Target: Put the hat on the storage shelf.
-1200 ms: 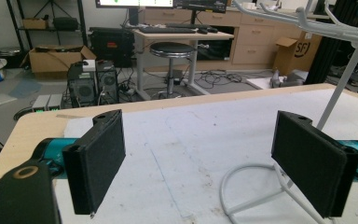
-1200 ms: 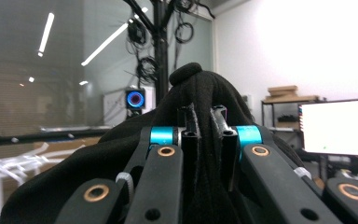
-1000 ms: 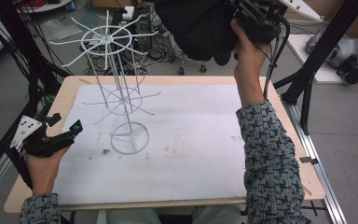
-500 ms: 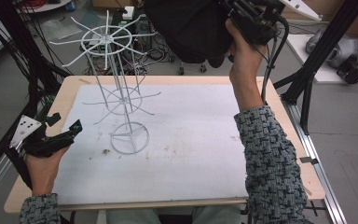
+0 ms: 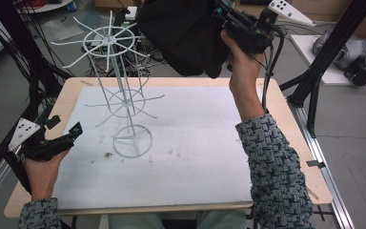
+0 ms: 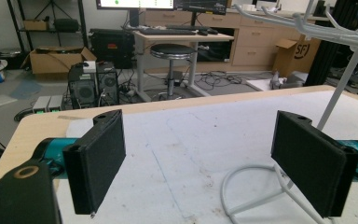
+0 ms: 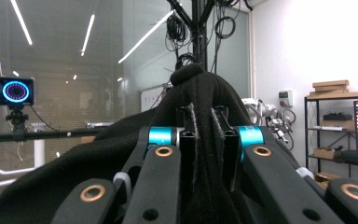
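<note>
While the right gripper (image 5: 228, 21) hangs high past the table's (image 5: 276, 102) far edge, jaws clenched on a fold of black cloth (image 5: 186, 36), the left gripper (image 5: 59, 136) rests spread and empty near the white wire stand (image 5: 124, 102). The cloth looks soft, limp and light; a bunched edge is probably the surest hold. One cloth, one stand, two grippers.

A lab or workshop is indicated: computer towers (image 6: 95, 81) are seen on the floor, monitors (image 6: 163, 4) on a desk, cardboard boxes (image 6: 51, 60), tangled cables (image 5: 9, 62) and black aluminium framing (image 5: 329, 52).
</note>
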Available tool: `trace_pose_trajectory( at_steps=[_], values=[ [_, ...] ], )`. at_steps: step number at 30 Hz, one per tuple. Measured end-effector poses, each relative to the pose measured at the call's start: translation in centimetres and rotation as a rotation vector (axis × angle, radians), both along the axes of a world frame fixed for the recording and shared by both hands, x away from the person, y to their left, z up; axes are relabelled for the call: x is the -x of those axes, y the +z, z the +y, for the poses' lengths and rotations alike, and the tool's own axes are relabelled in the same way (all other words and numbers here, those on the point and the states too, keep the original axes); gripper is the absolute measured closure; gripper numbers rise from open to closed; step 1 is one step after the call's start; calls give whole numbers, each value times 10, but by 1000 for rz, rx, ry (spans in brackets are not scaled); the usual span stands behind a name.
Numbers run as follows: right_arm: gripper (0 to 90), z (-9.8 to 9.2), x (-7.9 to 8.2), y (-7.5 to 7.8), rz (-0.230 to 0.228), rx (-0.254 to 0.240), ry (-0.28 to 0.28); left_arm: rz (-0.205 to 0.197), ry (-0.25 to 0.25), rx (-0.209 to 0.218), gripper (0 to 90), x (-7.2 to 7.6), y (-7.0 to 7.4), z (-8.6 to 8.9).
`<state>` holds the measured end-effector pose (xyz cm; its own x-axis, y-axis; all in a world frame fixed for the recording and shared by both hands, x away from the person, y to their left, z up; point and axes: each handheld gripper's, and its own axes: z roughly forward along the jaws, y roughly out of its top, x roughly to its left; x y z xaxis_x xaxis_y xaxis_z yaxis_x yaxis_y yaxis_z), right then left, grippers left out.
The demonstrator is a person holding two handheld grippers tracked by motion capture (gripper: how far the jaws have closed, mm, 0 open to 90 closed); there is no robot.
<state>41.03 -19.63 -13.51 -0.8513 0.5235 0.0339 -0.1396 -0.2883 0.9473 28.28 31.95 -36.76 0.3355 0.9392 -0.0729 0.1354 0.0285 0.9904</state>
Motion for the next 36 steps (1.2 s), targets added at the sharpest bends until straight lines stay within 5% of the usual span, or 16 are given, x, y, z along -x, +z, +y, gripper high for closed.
trace_pose_trajectory(
  at_steps=[25, 36],
  values=[
    [710, 12, -6, -38, 63, 6, 103, 0, -2, 1, 178, 0, 0, -1],
    [704, 18, -18, -67, 142, 51, 113, -2, 1, 1, 178, 0, 0, 0]
  ],
)
